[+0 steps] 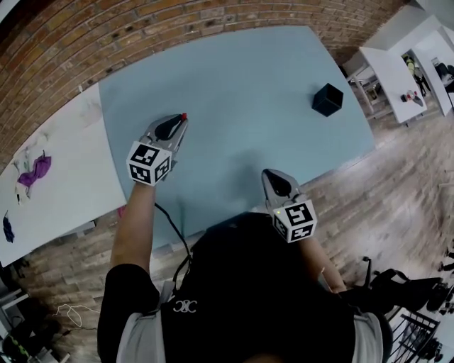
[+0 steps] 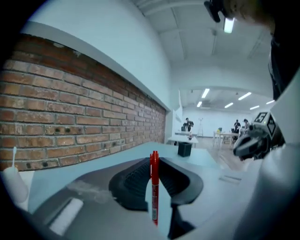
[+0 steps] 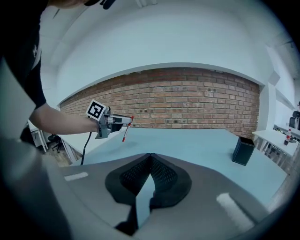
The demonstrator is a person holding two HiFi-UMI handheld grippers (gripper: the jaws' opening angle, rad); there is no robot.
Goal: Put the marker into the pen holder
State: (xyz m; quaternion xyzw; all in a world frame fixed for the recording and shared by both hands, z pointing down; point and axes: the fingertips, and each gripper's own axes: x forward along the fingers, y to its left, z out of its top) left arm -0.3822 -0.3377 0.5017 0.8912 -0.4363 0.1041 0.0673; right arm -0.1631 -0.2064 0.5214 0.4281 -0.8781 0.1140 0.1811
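Note:
A red marker stands upright between the jaws of my left gripper, which is shut on it. In the head view the left gripper hovers over the left part of the blue-grey table, with the marker's red end poking out past its tips. The black pen holder stands upright at the table's far right, well away from both grippers; it also shows as a pen holder ahead and a pen holder to the right. My right gripper is near the table's front edge, its jaws shut and empty.
A brick wall runs behind the table. A white table with purple items adjoins on the left. More white tables stand at the right over a wooden floor. People stand far back in the room.

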